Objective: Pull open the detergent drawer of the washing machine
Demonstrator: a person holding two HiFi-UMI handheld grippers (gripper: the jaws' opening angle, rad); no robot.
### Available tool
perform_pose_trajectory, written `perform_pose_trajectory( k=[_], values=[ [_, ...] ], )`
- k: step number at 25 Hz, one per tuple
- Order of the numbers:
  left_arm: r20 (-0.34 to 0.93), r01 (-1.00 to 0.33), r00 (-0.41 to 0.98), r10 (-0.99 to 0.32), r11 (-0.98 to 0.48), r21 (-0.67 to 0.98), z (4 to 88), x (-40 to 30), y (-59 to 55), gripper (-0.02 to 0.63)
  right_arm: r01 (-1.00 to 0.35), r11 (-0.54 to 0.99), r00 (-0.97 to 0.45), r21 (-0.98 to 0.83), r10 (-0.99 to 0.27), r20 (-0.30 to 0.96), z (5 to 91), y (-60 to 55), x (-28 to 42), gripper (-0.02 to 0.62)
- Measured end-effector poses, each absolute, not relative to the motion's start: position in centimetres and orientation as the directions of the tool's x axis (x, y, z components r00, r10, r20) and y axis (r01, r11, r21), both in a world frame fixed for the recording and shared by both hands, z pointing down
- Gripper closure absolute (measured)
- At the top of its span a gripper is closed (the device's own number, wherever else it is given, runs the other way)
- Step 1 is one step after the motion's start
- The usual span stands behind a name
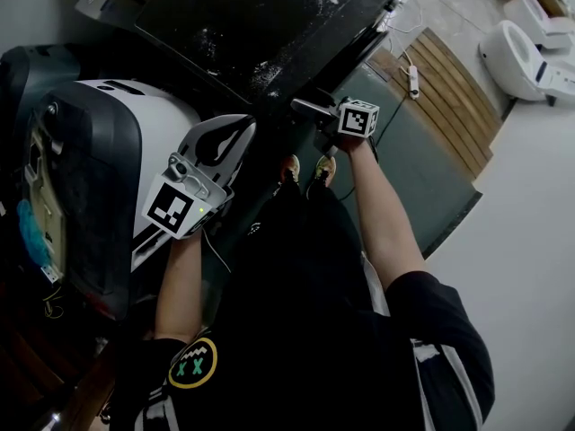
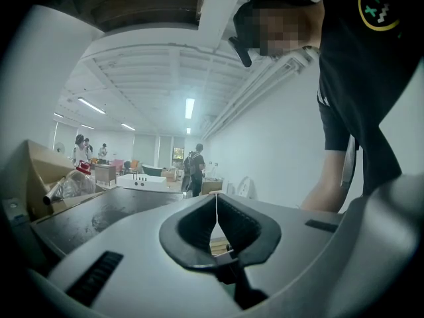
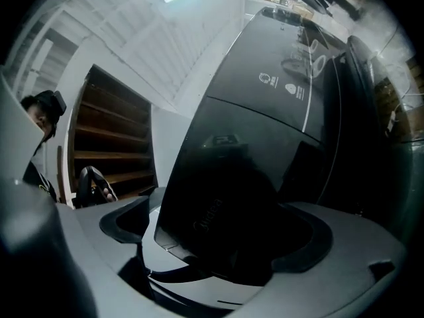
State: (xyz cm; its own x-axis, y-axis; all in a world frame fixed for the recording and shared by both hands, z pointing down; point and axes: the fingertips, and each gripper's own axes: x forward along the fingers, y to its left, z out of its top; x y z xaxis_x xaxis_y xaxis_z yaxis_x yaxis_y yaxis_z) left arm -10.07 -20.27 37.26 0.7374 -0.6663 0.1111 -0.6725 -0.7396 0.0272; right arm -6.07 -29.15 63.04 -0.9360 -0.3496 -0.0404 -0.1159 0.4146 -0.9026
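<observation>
Detergent drawer (image 3: 218, 197), a dark lettered panel, sits at the near corner of the black washing machine (image 1: 269, 25), just under the edge of its top. Left gripper (image 2: 216, 201) hangs off the machine's left side, jaws pressed tip to tip with nothing between them. Beyond it an open cardboard box (image 2: 36, 167) holds crumpled clear plastic (image 2: 69, 185). Right gripper (image 3: 222, 230) has its jaws spread wide around the drawer panel; whether the pads touch it I cannot tell.

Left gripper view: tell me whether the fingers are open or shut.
Shut. The left gripper has its two dark fingers meeting tip to tip along a thin seam, with nothing between them.
</observation>
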Motion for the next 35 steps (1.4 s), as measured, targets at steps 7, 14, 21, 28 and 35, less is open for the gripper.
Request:
perform_pose_trajectory(
  k=[7,14,21,28,35],
  values=[
    [0.126,-0.674,0.735,-0.666,-0.738,0.032,37.6,-9.7,-19.7,0.583,-0.005,0.362,-0.911,-0.932,-0.387,-0.145,63.3,-29.4,-5.7,0.130],
    [0.155,-0.680,0.729,-0.667,-0.732,0.046,37.6,-9.0,-19.2,0.583,0.090,0.336,-0.894,-0.937,-0.387,-0.225,63.7,-29.5,-4.8,0.209],
    [0.182,-0.678,0.724,-0.666,-0.735,0.009,38.0,-9.7,-18.6,0.583,0.191,0.322,-0.855,-0.927,-0.409,-0.319,64.1,-29.6,-4.1,0.256],
    [0.190,-0.680,0.721,-0.667,-0.733,0.009,38.5,-9.9,-18.2,0.583,0.218,0.337,-0.858,-0.916,-0.381,-0.345,64.1,-29.5,-4.1,0.265],
    [0.185,-0.676,0.728,-0.660,-0.736,0.036,38.5,-9.0,-18.5,0.583,0.235,0.344,-0.853,-0.909,-0.376,-0.362,64.3,-26.4,0.2,0.298]
  ],
)
